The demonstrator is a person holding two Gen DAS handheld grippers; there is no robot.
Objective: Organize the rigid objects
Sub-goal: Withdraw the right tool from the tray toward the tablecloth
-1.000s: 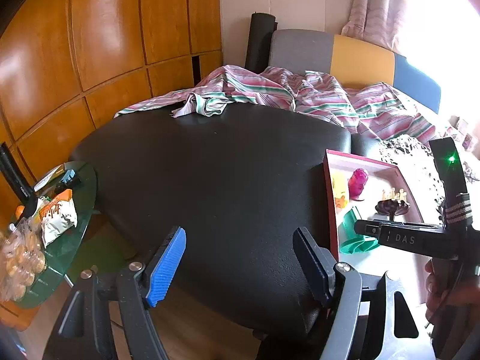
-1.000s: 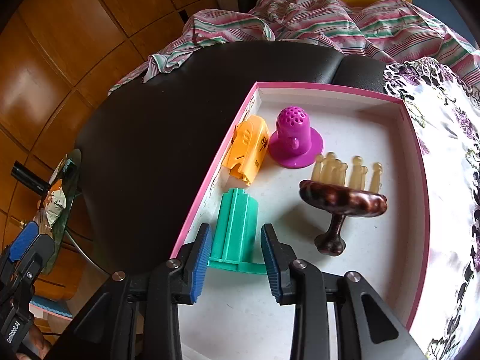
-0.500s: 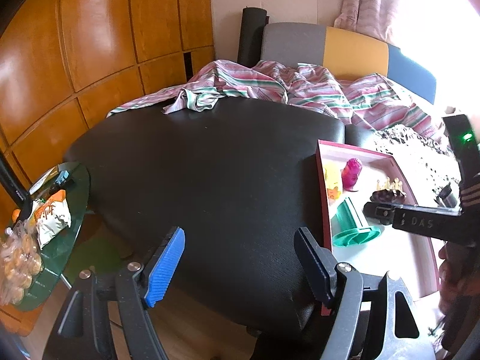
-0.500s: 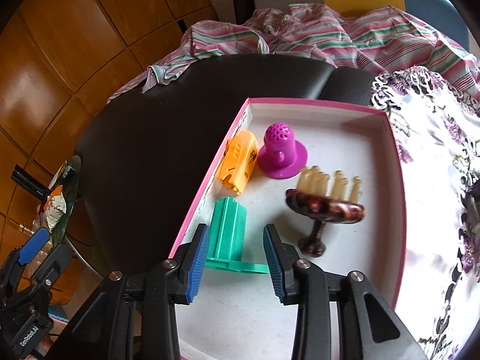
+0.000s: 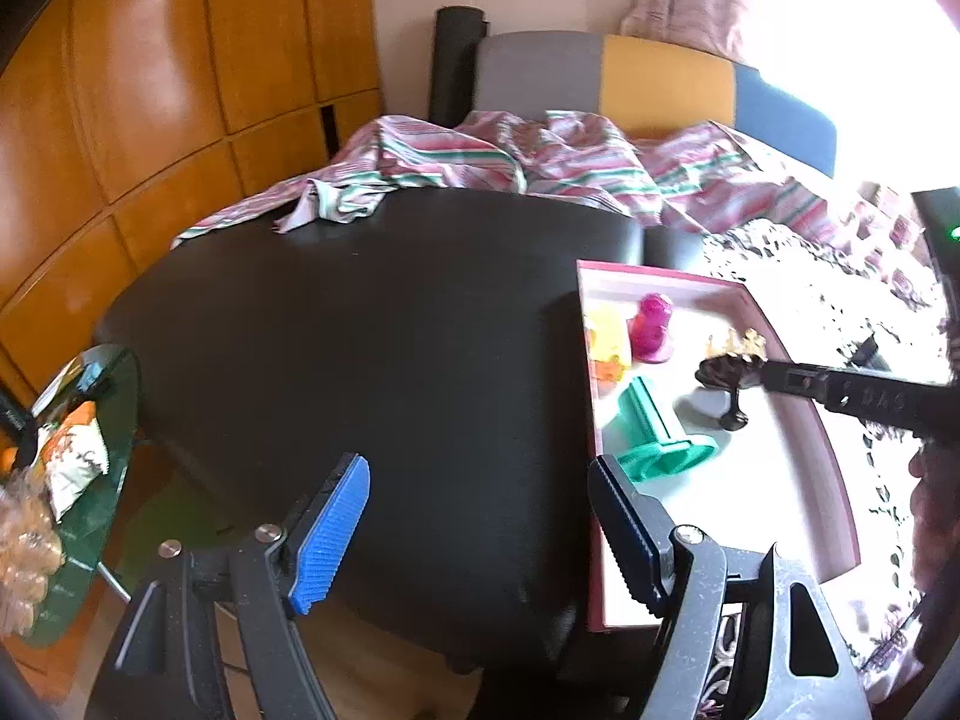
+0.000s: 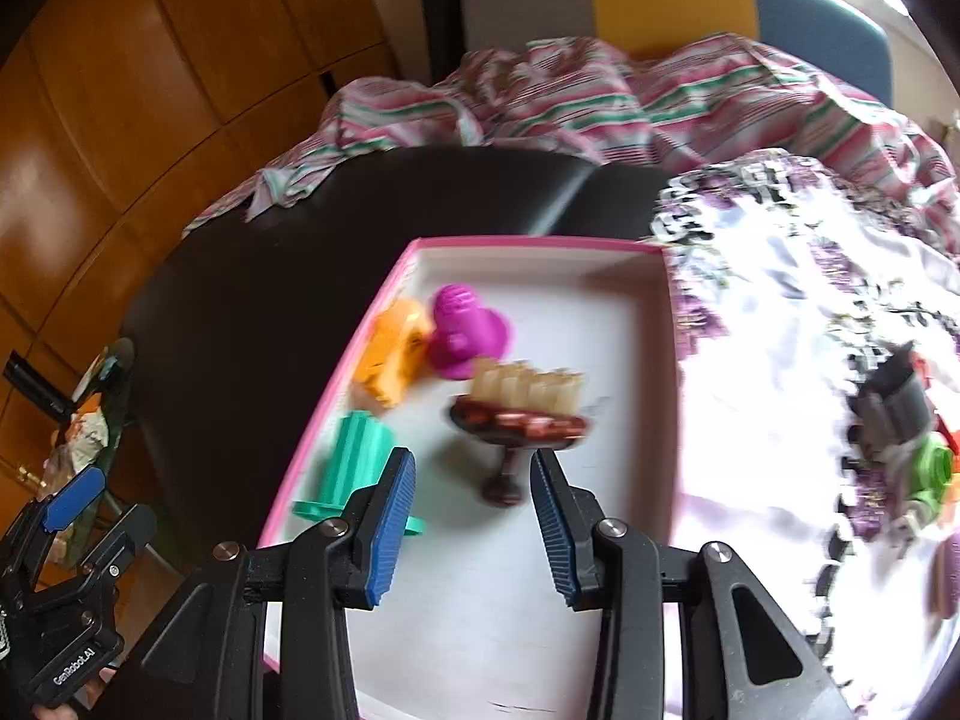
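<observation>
Hovering over the pink-rimmed tray [image 6: 540,247] with the right tool [image 6: 469,462], partly parted and gripping nothing; only bare tray floor between its pads. Already inside the tray, just left of that tool: a green ribbed piece [image 6: 354,462], lying on its side with its long axis running away from the camera; ahead, a brown stand [image 6: 522,420], an orange piece [image 6: 390,360] and a magenta piece [image 6: 462,330]. Left outside, off to the right on the floral cloth [image 6: 780,330]: a dark grey piece [image 6: 894,408] and a bright green piece [image 6: 930,468] beside it, too blurred to name. Probably next to be fetched, so a swing rightward, out over the tray's right wall. Nearer by far for the right hand. Parked over the black cushion [image 5: 360,330] with the left tool [image 5: 477,468], jaws fairly wide, empty, on the tray's other side and well apart from those loose pieces.
</observation>
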